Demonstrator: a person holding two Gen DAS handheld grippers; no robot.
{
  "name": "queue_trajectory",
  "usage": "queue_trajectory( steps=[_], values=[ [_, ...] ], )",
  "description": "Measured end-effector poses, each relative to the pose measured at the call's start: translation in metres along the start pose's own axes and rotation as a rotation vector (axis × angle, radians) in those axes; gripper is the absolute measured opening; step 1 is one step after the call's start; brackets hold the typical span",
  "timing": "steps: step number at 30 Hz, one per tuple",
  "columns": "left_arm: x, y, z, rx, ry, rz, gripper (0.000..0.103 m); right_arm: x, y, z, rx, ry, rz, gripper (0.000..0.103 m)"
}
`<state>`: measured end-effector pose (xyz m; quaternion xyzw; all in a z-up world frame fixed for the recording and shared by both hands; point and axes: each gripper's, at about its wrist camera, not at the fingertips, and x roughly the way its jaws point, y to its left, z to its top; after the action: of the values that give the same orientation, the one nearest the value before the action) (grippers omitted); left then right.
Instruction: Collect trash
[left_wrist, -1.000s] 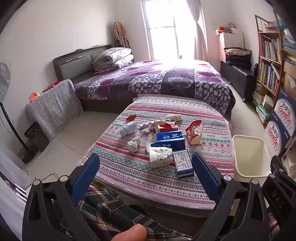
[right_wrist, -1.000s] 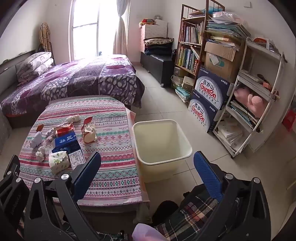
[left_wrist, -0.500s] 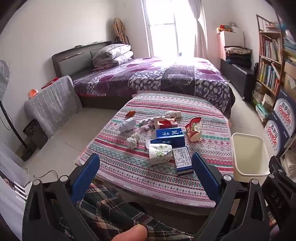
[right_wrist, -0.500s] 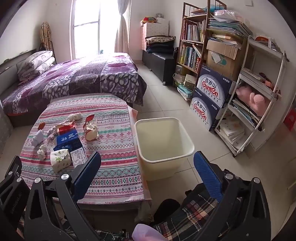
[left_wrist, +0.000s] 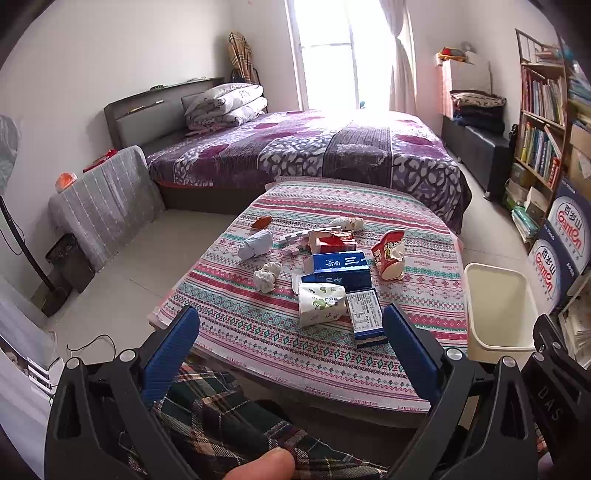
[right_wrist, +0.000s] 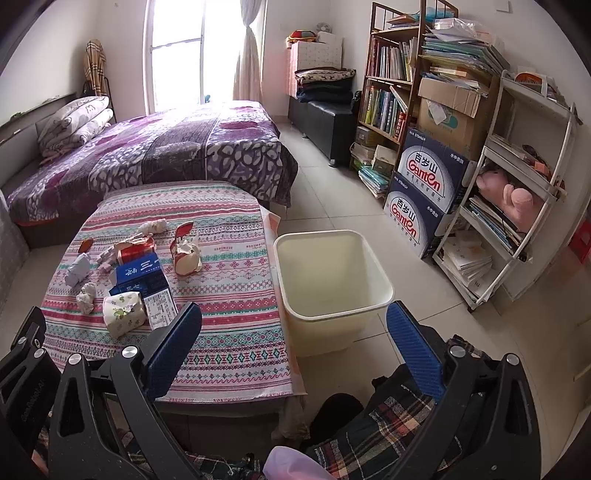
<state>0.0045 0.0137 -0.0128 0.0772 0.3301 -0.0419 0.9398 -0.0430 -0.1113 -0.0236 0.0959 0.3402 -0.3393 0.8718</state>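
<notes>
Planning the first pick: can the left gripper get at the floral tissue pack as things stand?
Probably yes. The left gripper is open and empty, and the floral tissue pack lies near the table's front edge with bare tablecloth before it. Only the flat blue box beside it crowds one side.

Crumpled tissues, blue cartons, a torn red snack bag lie clustered on the striped tablecloth; the cream bin stands empty just beside it
</notes>
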Motion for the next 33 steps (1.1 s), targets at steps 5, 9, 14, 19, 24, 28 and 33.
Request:
queue_trajectory(
  steps=[5,9,14,19,24,28,33],
  values=[
    [-0.0001,-0.0002,0.0016,-0.001,0.0,0.0,0.096,0.0016,0.0009,-0.0006,-0.002,0.004,0.0,0.096],
    [-0.0003,0.0031,-0.0008,-0.003,-0.002,0.0,0.096,0.002,0.001,-0.0019,0.0,0.008,0.002,0.096],
    [0.0005,-0.0001,0.003,0.0,0.003,0.001,0.096,0.002,0.0013,-0.0021,-0.001,0.009,0.001,0.096],
    [0.0006,0.0002,0.0032,0.0,0.002,0.002,0.096,0.0035,0.0016,-0.0033,0.001,0.014,0.001,0.096],
    [0.0013,0.0015,0.0019,0.001,0.006,0.002,0.096,0.0037,0.0014,-0.003,0.0,0.016,0.001,0.096],
    [0.0015,0.0029,0.0016,0.0,0.007,0.003,0.096,0.0044,0.0016,-0.0037,0.001,0.016,0.0,0.096],
    [0.0024,0.0023,0.0013,0.0,0.011,0.005,0.096,0.0045,0.0014,-0.0033,-0.001,0.018,0.0,0.096]
  ],
)
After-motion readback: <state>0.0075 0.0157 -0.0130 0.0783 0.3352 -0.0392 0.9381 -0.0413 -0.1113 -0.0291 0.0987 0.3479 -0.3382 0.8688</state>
